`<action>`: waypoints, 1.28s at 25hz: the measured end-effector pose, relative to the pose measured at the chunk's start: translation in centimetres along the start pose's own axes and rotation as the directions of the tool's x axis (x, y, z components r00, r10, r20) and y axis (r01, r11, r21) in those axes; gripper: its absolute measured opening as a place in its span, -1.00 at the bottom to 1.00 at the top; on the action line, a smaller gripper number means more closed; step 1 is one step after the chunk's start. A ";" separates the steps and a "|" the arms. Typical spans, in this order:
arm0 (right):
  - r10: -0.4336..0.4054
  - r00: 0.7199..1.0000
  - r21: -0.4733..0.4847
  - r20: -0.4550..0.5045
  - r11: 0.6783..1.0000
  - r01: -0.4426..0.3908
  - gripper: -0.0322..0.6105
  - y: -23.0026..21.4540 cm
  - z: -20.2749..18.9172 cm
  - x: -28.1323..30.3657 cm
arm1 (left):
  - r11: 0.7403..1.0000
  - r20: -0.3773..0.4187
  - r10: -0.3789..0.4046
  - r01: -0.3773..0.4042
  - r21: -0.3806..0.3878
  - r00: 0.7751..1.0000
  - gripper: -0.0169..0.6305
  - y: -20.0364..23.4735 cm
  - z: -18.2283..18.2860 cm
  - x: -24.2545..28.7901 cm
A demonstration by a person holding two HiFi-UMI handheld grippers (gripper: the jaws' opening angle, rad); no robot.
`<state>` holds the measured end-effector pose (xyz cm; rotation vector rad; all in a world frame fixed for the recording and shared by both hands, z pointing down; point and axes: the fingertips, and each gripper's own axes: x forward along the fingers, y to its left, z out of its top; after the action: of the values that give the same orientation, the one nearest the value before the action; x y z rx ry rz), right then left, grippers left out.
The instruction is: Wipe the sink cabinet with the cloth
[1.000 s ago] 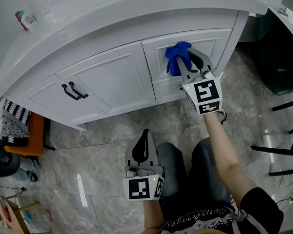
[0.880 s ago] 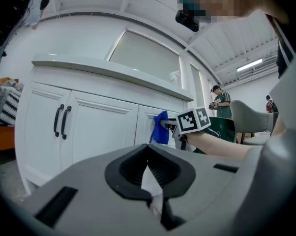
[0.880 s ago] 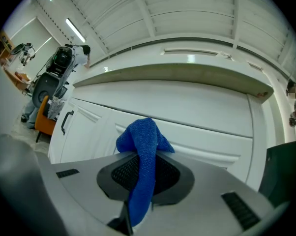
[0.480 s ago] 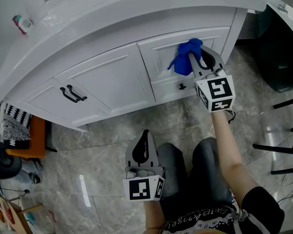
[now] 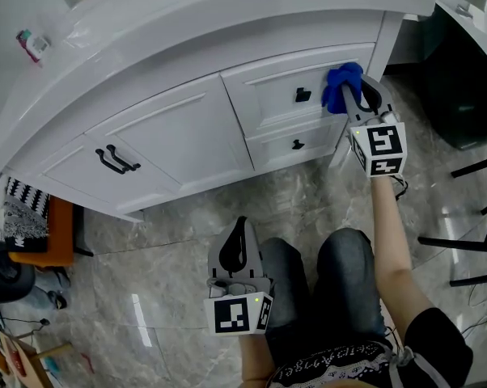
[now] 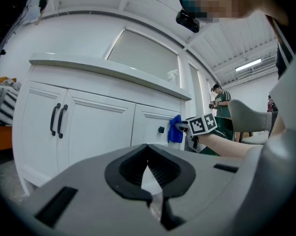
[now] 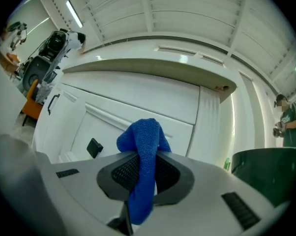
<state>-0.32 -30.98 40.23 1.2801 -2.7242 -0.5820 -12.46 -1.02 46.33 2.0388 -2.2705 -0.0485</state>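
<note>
Blue terry cloth (image 7: 142,146): clamped at its middle in my right gripper (image 5: 353,97). A bunched fold stands ahead of the jaw tips and a tail hangs back through them. Its long axis runs 12 to 6 o'clock in the right gripper view.

White sink cabinet (image 5: 171,128): the cloth's fold meets it at the right end of the upper drawer front (image 5: 276,83), by the corner post. I cannot tell how firmly it presses.

Black drawer knob (image 5: 303,95): just beside the cloth, at 9 o'clock from it in the head view. I judge the remaining cabinet face lies that way, so the next stroke runs towards 9 o'clock.

Left gripper (image 5: 241,226): jaws together, nothing between them. It sits over my lap at 6 o'clock, well apart from the cabinet, so the right hand is much the nearer.
</note>
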 end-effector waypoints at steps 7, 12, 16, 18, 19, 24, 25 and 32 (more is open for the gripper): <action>-0.083 0.996 0.031 0.016 0.996 0.083 -0.71 -2.3 -0.7 -1.3 | 1.000 -0.006 -0.020 0.020 -0.005 1.000 -0.93 -0.4 -0.4 -0.1; -0.131 0.991 0.069 -0.003 0.989 0.131 -0.71 -5.0 -1.9 -1.6 | 0.999 -0.031 -0.032 0.032 -0.011 0.999 -0.93 -0.3 -1.7 0.0; -0.135 0.991 0.048 -0.012 0.990 0.135 -0.71 -4.8 -1.8 -1.4 | 0.999 -0.028 -0.050 0.050 -0.020 0.998 -0.93 -0.8 -1.8 0.4; -0.143 0.990 0.043 -0.016 0.989 0.144 -0.71 -4.8 -1.8 -1.5 | 0.998 -0.021 -0.062 0.061 -0.019 0.998 -0.93 -1.1 -1.5 0.4; -0.148 0.989 0.038 -0.020 0.988 0.149 -0.71 -4.8 -1.8 -1.5 | 0.998 -0.020 -0.065 0.064 -0.019 0.998 -0.93 -1.1 -1.4 0.4; -0.149 0.988 0.078 -0.029 0.986 0.150 -0.71 -4.3 -1.4 -1.9 | 0.998 -0.040 -0.052 0.051 -0.022 0.998 -0.93 -0.8 -1.9 0.4; -0.135 0.991 0.099 -0.017 0.986 0.136 -0.71 -3.4 -1.0 -2.2 | 0.999 -0.041 -0.049 0.048 -0.023 0.998 -0.93 -0.7 -1.9 0.3; 0.154 0.981 0.104 0.117 0.980 -0.167 -0.71 11.2 3.8 -3.0 | 0.999 -0.035 -0.033 0.033 -0.022 0.999 -0.93 -0.2 -1.6 0.2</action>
<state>-7.36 -21.06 41.07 1.0645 -2.9537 -0.5010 -12.14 -1.23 47.92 2.0502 -2.2062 -0.0384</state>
